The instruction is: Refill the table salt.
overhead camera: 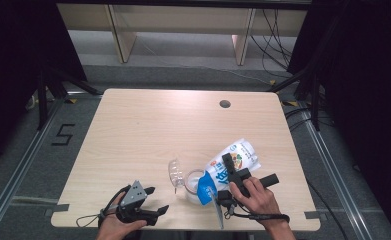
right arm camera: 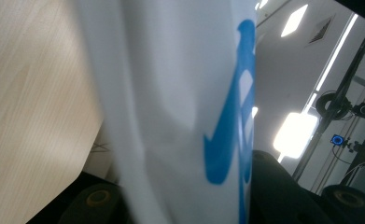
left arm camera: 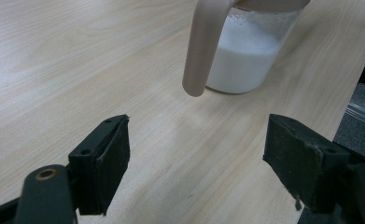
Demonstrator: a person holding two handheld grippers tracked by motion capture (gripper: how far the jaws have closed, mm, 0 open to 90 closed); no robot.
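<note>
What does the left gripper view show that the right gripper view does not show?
The left gripper view shows a clear jug with a beige handle, holding white powder or liquid, and the left tool with its jaws wide apart and nothing between them. The right gripper view shows, very close, the white and blue pouch between the jaws of the right tool, and bright ceiling lights behind it. Both views share the light wooden table.
</note>
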